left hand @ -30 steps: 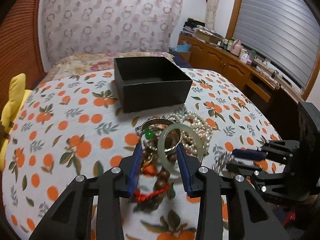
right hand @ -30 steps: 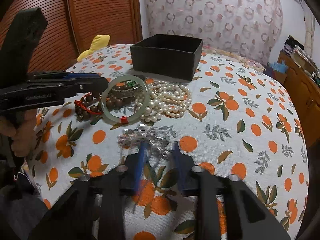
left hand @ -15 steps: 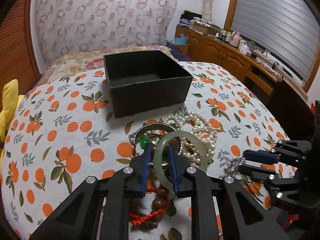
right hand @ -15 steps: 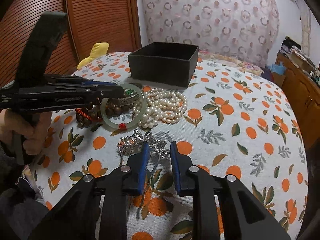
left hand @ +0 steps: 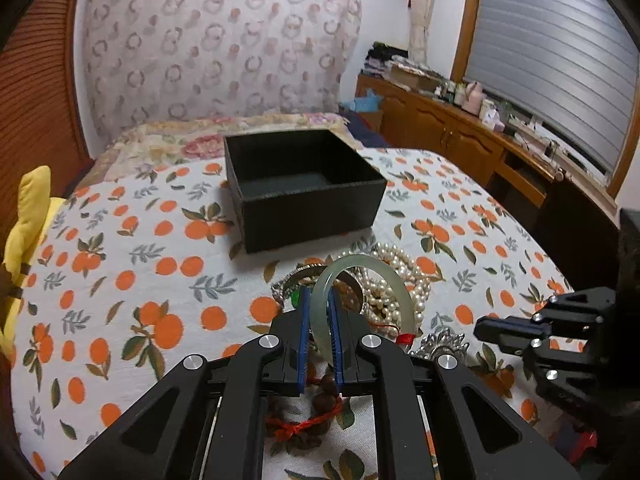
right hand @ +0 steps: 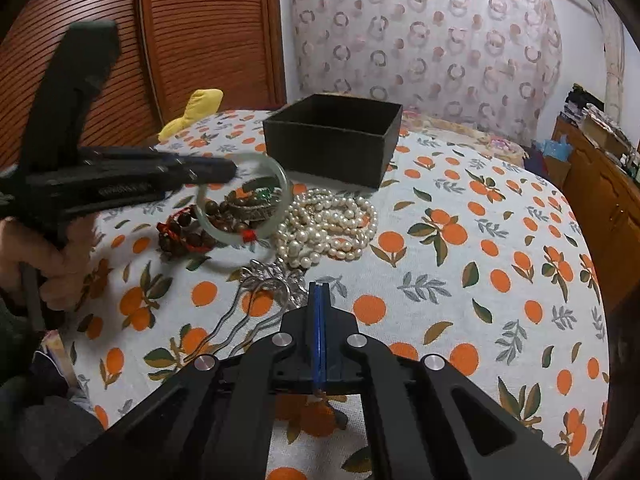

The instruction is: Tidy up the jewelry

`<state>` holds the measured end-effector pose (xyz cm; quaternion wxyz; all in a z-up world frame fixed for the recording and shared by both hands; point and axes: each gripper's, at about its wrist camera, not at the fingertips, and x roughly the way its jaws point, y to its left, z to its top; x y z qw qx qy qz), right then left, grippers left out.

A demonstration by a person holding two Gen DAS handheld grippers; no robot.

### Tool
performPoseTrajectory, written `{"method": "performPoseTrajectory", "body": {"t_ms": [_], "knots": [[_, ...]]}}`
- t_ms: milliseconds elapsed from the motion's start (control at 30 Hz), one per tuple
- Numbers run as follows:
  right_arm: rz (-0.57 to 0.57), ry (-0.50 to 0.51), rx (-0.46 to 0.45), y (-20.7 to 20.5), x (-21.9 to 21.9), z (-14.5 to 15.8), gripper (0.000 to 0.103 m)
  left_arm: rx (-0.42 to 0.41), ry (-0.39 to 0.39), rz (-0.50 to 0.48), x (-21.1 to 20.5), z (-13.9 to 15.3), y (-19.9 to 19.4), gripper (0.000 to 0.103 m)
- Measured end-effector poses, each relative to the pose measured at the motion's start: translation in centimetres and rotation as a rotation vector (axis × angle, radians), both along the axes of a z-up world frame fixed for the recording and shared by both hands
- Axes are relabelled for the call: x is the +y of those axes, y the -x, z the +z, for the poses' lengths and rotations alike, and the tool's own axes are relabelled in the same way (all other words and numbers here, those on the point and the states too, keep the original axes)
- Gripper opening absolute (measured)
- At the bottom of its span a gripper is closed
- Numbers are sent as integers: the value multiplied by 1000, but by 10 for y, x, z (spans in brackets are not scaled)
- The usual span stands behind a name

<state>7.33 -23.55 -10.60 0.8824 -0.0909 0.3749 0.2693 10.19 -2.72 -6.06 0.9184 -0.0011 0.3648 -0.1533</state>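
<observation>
My left gripper (left hand: pixel 319 304) is shut on a pale green jade bangle (left hand: pixel 352 272) and holds it lifted off the cloth; the bangle (right hand: pixel 280 184) and the left gripper (right hand: pixel 224 168) also show in the right wrist view. My right gripper (right hand: pixel 319 292) is shut on a silver hairpin (right hand: pixel 264 280), whose prongs trail to the left. An open black box (left hand: pixel 300 188) stands behind the jewelry; it also shows in the right wrist view (right hand: pixel 336 140). A pearl necklace (right hand: pixel 332 224), a wooden bead bracelet (right hand: pixel 184 232) and a metal bangle with a green stone (right hand: pixel 260 200) lie on the cloth.
The bed has a white cloth with orange prints (left hand: pixel 132 280). A yellow plush toy (left hand: pixel 28 216) lies at the left edge. A wooden cabinet (left hand: pixel 480 148) with clutter stands along the right wall. A slatted wooden door (right hand: pixel 200 40) is behind the bed.
My left gripper closed on the jade bangle and lifted it. My right gripper closed on the silver hairpin.
</observation>
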Motion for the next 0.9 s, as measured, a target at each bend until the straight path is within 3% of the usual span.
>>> {"method": "performPoseTrajectory", "body": {"t_ms": [133,200,267,300,500,567,700,900], "knots": [[-2,-19,4,3,1,1,1,-34,15,18,6,10,9,8],[5,-28,6,3,3,1,10,-46,31,26,9,14,14,8],[16,-24,8,3,8,1,70,-53,47,29,12,16,18,8],[29,-16,-5,3,12,1,74,-54,50,28,13,17,19,8],[96,38,34,-12,28,-5,71,-62,61,26,14,18,24,8],[112,43,65,-18,30,-9,59,-61,63,27,14,19,24,8],[136,40,104,-19,27,-15,47,-56,70,29,16,19,26,8],[129,14,106,-11,22,-14,44,-59,67,27,17,18,27,8]]}}
